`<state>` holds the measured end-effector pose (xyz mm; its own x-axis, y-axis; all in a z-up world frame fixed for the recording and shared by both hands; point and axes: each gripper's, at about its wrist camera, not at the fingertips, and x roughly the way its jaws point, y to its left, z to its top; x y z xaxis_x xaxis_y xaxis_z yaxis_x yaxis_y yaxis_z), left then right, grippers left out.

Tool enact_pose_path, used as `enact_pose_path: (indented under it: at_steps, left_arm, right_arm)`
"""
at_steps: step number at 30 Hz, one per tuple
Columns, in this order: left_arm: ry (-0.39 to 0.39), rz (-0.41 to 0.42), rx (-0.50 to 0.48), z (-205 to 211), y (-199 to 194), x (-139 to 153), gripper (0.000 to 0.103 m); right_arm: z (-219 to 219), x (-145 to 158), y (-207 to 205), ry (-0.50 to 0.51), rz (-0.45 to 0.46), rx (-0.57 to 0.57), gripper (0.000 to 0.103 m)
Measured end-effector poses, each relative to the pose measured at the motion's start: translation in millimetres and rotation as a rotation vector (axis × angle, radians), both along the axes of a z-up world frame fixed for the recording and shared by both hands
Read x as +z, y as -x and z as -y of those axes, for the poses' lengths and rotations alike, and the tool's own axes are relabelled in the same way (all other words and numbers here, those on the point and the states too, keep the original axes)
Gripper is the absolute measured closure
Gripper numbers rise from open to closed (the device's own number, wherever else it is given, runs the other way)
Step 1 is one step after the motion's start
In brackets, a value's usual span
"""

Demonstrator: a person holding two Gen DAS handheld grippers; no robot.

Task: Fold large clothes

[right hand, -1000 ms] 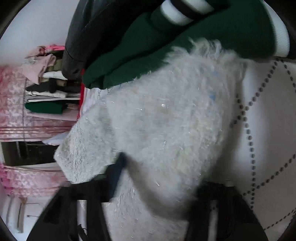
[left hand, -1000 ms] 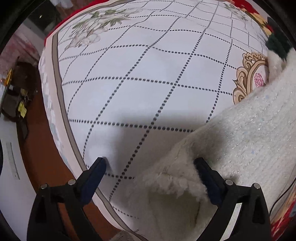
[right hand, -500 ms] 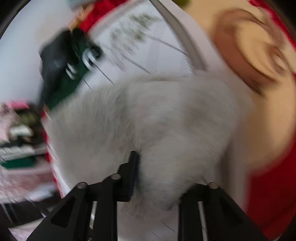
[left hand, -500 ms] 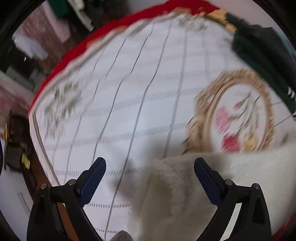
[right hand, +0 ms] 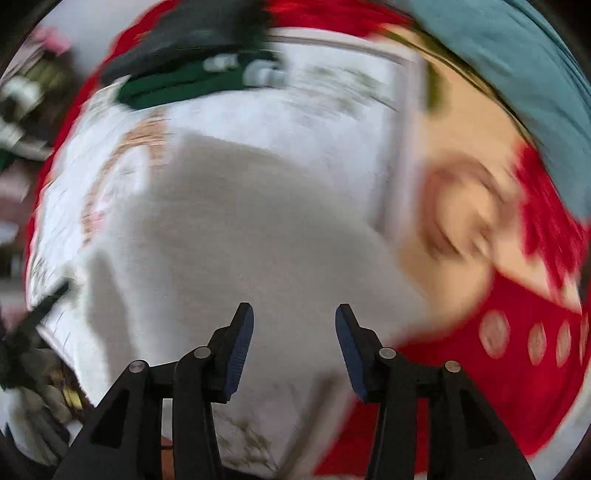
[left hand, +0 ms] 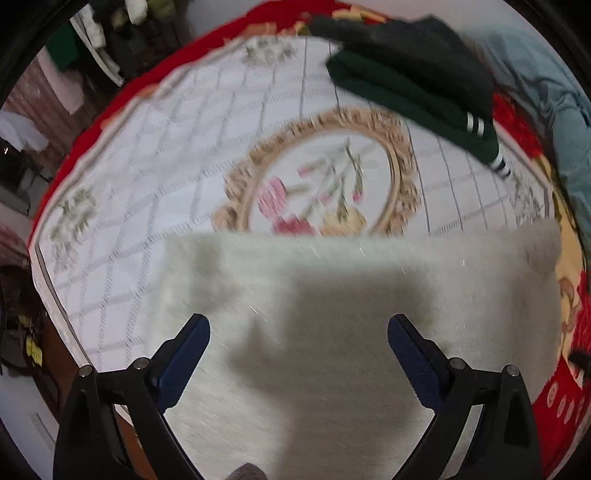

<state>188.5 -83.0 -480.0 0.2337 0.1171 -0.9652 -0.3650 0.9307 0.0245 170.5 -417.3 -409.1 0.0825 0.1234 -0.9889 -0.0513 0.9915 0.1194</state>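
A fluffy white sweater (left hand: 351, 314) lies flat on the white quilted bed cover (left hand: 147, 177), its far edge straight across the flower medallion. My left gripper (left hand: 299, 325) hangs above the sweater's near part, pointing down, open wide with nothing between its blue pads. The right wrist view is blurred by motion. There the same sweater (right hand: 258, 221) spreads out below my right gripper (right hand: 293, 314). Its jaws are opening, with nothing between them and the pads clear of the fabric.
A folded dark green garment with white stripes (left hand: 406, 92) lies at the bed's far side under a black one. Teal fabric (left hand: 554, 110) and a red patterned blanket (right hand: 480, 369) lie to the right. A pile of clothes (left hand: 96, 33) and floor clutter sit beyond the left edge.
The right gripper, shut on the sweater a second ago, has let go and risen. The left gripper has lifted and swung over the sweater, which now lies flat.
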Motion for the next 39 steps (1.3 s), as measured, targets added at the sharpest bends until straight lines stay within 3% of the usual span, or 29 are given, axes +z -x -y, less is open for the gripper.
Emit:
enact_pose_path:
  at_steps: [3,4,6,10,12,16,18,20,21,25,29,31,32,35,39]
  left_arm:
    - [0.021,-0.005,0.012,7.9,-1.7,-8.2,0.004]
    - [0.016,-0.006,0.015,9.3,-1.6,-9.0,0.004]
    - [0.008,-0.005,0.02,8.2,-2.0,-10.5,0.004]
    - [0.002,-0.008,0.039,3.1,0.2,-11.4,0.004]
    - [-0.013,-0.016,0.043,1.1,2.6,-11.9,0.004]
    - [0.002,-0.034,0.055,3.2,1.8,-9.1,0.004]
    - [0.014,-0.024,0.038,10.2,-1.1,-3.1,0.004]
    - [0.018,-0.015,0.011,20.6,-6.5,0.7,0.004]
    - [0.025,-0.013,-0.006,27.4,-11.0,0.5,0.004]
    - [0.047,-0.022,-0.057,52.8,-32.7,-8.0,0.004]
    - [-0.007,-0.094,-0.046,65.9,-52.7,-45.5,0.004]
    - [0.014,-0.124,-0.032,61.8,-53.0,-69.2,0.0]
    - [0.046,-0.101,-0.023,56.3,-50.0,-74.5,0.0]
    - [0.101,-0.092,-0.036,45.8,-45.0,-69.6,0.0]
    - [0.121,-0.097,-0.023,42.6,-40.0,-51.7,0.0]
  right_arm:
    - [-53.5,-19.6,-35.7,-0.087,-0.001,0.072,0.055]
    - [-76.0,-35.1,-54.7,-0.095,-0.031,0.093,0.06]
    - [-108.9,-74.0,-76.0,-0.07,-0.143,0.121,0.07]
    - [-127.2,-125.8,-109.7,-0.023,-0.247,0.081,0.072]
    - [-127.3,-133.0,-122.9,-0.028,-0.296,0.052,0.072]
    - [-130.0,-119.8,-125.0,-0.02,-0.314,0.141,0.072]
    - [-117.6,-98.4,-121.3,-0.066,-0.299,0.156,0.071]
    - [-90.4,-64.5,-109.2,-0.122,-0.216,0.122,0.062]
    - [-78.9,-54.0,-103.9,-0.124,-0.185,0.1,0.053]
    - [-12.7,-29.9,-71.3,-0.149,-0.124,-0.049,0.052]
    - [52.1,-41.4,-35.4,-0.198,-0.134,-0.247,0.052]
    - [77.4,-51.6,-13.2,-0.228,-0.129,-0.348,0.052]
    - [87.9,-60.2,-4.6,-0.233,-0.138,-0.396,0.052]
    - [115.8,-91.8,19.7,-0.343,-0.177,-0.539,0.051]
    - [126.6,-134.4,34.8,-0.589,-0.149,-0.608,0.044]
